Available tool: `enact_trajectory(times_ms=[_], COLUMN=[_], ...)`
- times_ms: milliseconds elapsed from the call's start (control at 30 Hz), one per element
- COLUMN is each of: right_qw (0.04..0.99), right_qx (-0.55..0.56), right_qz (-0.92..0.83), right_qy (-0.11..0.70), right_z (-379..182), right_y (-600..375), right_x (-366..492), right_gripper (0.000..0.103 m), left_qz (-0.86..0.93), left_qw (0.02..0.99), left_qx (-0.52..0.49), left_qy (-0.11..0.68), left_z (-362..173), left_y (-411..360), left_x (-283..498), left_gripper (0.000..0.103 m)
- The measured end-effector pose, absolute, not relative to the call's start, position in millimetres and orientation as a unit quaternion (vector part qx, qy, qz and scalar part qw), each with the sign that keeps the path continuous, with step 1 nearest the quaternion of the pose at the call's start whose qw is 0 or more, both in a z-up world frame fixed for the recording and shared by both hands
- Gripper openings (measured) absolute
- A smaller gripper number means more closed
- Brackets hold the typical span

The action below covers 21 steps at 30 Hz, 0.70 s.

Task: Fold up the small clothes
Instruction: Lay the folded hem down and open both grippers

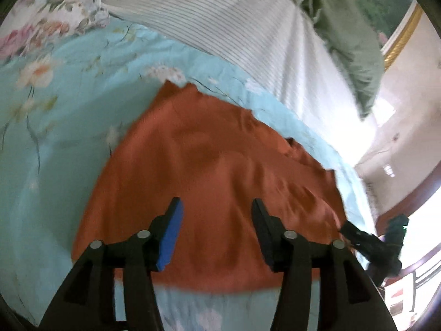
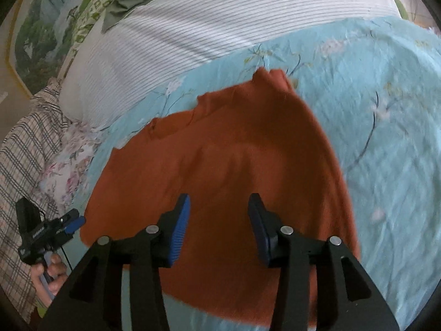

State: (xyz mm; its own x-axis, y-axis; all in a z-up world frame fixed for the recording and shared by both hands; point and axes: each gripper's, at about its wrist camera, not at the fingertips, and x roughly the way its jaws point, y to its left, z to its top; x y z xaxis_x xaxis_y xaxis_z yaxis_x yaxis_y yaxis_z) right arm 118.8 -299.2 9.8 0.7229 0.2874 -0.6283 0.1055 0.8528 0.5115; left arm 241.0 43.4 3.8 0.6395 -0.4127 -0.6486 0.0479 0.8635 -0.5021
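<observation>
A rust-orange garment [image 1: 209,171] lies spread flat on a light blue floral bedsheet [image 1: 55,138]. My left gripper [image 1: 216,207] is open and empty, hovering over the garment's near part. The same garment fills the middle of the right wrist view [image 2: 234,165]. My right gripper [image 2: 219,207] is open and empty above it. The left gripper also shows at the garment's left corner in the right wrist view [image 2: 73,222], held by a hand. The right gripper shows at the garment's right edge in the left wrist view [image 1: 350,231].
A white striped sheet [image 1: 234,22] covers the far bed. A green cloth [image 1: 344,35] lies at the far right. A plaid cloth [image 2: 24,149] and a pink floral cloth [image 2: 71,160] lie at the left. A pale wall [image 1: 408,104] stands beyond the bed.
</observation>
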Motion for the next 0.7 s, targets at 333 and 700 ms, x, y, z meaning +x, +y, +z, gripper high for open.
enact_trajectory(times_ms=[333,700], right_qw=[0.891,0.892], right_qx=[0.286,0.288], right_qz=[0.065,0.076], right_qy=[0.347,0.341], right_z=[4.3,0.9], right_y=[-279.2,-274.1], right_x=[87.9,82.0], right_gripper=[0.055,0.056], left_qz=[-0.134,-0.123], left_qw=[0.864,0.843], left_qx=[-0.292,-0.327], left_qy=[0.388,0.41], left_z=[-22.6,-49.3], left_y=[50.1,45.6], left_x=[171.6,173.7], left_gripper=[0.064,0.065])
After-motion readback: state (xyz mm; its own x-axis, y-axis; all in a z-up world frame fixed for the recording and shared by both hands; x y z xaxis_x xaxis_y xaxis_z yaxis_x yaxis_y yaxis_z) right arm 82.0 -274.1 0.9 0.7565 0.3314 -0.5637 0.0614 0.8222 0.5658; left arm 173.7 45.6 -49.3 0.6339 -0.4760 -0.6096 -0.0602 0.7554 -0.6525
